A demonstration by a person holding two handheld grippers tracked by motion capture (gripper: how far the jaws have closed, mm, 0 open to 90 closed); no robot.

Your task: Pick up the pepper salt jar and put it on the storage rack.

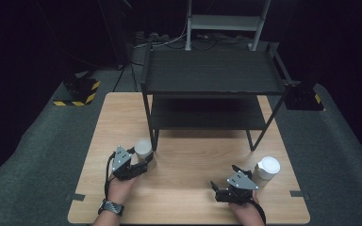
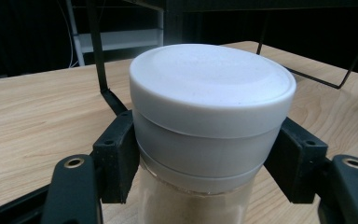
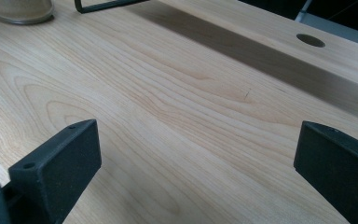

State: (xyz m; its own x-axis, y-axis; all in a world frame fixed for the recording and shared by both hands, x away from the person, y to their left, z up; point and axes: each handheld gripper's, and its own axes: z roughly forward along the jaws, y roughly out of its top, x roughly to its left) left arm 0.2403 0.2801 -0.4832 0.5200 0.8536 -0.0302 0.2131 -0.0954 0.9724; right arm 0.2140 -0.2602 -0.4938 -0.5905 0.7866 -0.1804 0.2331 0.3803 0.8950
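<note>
A clear jar (image 1: 143, 148) with a white lid (image 2: 212, 84) and tan contents stands at the table's left, beside the front left leg of the black rack. My left gripper (image 1: 146, 159) is shut on it, and in the left gripper view (image 2: 205, 154) both black pads press its sides just under the lid. A second white-lidded jar (image 1: 267, 167) stands at the right, just beyond my right gripper (image 1: 222, 177). That gripper rests low near the front edge and is open (image 3: 196, 163), with bare wood between its pads. A jar's base (image 3: 18, 11) shows far off.
A black two-tier metal rack (image 1: 212, 70) stands at the back half of the wooden table (image 1: 193, 155); its legs (image 2: 103, 79) come down close to the left jar. One rack foot (image 3: 107, 4) and a round hole (image 3: 310, 40) in the tabletop lie ahead of the right gripper.
</note>
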